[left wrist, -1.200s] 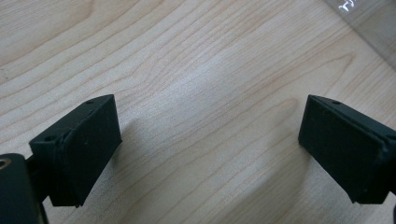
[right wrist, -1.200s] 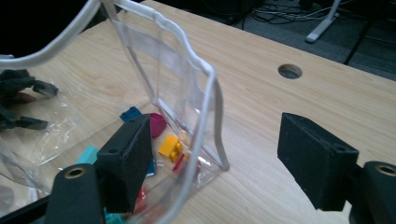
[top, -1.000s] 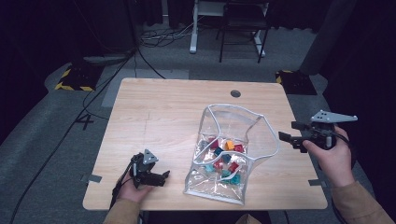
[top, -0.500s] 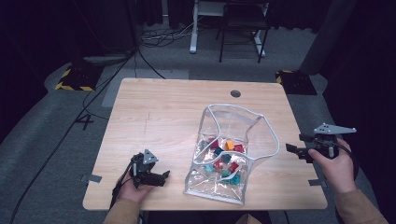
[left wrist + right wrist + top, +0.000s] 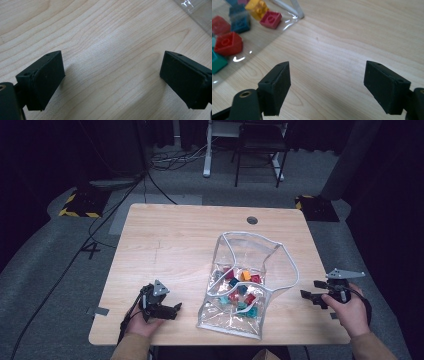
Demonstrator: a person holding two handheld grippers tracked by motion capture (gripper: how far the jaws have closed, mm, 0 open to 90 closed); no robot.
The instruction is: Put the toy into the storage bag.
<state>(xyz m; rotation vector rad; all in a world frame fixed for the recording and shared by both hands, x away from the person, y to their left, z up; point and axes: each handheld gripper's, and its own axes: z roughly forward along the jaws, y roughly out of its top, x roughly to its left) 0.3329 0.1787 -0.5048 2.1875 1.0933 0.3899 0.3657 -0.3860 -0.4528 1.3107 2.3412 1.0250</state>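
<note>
Your wooden table takes up the middle of the high view, its near edge cut off at the bottom by your forearms. In both gripper views you see bare wood grain between the jaws, with no table edge to place them by.

The clear plastic bag lies right of centre in the high view, its white-rimmed mouth open toward the top of the frame and its flat end toward the bottom. The film is glossy, so its outline is hard to follow where it meets the wood. In the left gripper view a bare corner of the bag is cut off at the upper right; in the right gripper view its edge crosses the upper left.

Your right gripper sits at the lower right of the high view, just past the table's right edge and apart from the bag. In its own view the jaws have just been opening and stand spread wide over bare wood, with nothing between them.

Your left gripper rests at the lower left, well apart from the bag, jaws spread and empty.

The toy bricks sit inside the bag, red, blue, teal, orange; in the right gripper view the bricks are cut off at the upper left, and their count is probably about a dozen, though overlap hides some.
</note>
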